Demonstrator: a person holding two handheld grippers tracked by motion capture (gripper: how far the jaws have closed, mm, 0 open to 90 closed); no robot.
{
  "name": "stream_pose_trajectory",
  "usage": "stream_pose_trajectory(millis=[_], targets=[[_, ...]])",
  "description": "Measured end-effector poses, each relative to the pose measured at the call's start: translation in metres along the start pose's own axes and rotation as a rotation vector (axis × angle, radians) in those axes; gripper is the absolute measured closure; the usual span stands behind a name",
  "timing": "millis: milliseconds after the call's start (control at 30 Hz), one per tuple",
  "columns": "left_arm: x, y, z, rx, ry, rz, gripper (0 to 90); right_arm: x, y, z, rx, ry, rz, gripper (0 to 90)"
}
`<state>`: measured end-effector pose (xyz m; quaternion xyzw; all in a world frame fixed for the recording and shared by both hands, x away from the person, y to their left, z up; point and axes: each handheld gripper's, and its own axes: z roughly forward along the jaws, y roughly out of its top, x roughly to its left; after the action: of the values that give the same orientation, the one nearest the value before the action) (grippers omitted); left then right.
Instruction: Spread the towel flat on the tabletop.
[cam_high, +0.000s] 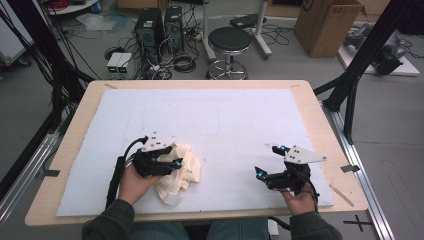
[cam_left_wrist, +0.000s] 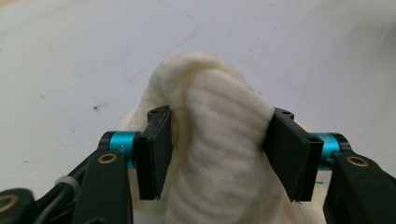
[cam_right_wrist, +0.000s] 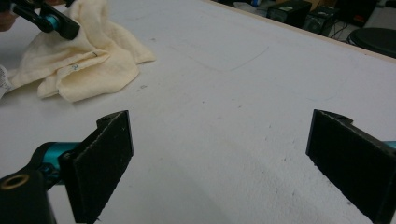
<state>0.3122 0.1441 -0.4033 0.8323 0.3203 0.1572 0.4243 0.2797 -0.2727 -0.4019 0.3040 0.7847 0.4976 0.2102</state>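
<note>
White mat (cam_high: 225, 120) on a wooden table. Crumpled cloth (cam_high: 185, 170) lies near-left. Left gripper (cam_high: 172, 162) has pinched a bunched fold between its jaws; right gripper (cam_high: 270, 160) waits wide apart, empty, well right. Work barely begun; cloth likely still to be spread or folded.

The cloth (cam_left_wrist: 219, 154) is looking soft, cream and ribbed, like a woven towel. The left gripper (cam_left_wrist: 217, 149) is showing matt black pads (cam_left_wrist: 154, 154) and glossy teal metal. The table (cam_high: 320, 117) is showing pale wood under a matt white sheet (cam_high: 235, 115).
</note>
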Motion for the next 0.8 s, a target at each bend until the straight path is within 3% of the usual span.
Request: stream_pose_trajectory(millis=[67,267,467,600,800], targets=[[0.001,-0.001,0.011,0.062,-0.012,0.005,46.1,0.0,0.0,0.0,-0.003,0.0,-0.008,6.6],[0.003,-0.002,0.022,0.124,-0.029,0.009,51.5,0.001,0.0,0.0,0.001,0.005,-0.001,6.6],[0.003,-0.004,0.027,0.13,-0.039,0.001,65.1,0.002,0.0,0.001,0.005,0.006,-0.003,6.6],[0.002,-0.003,0.027,0.127,-0.032,0.023,74.3,0.002,0.001,0.002,0.005,0.007,-0.012,6.6],[-0.001,0.003,0.022,0.072,-0.042,0.016,77.3,0.003,0.001,0.003,0.004,0.01,-0.009,6.6]])
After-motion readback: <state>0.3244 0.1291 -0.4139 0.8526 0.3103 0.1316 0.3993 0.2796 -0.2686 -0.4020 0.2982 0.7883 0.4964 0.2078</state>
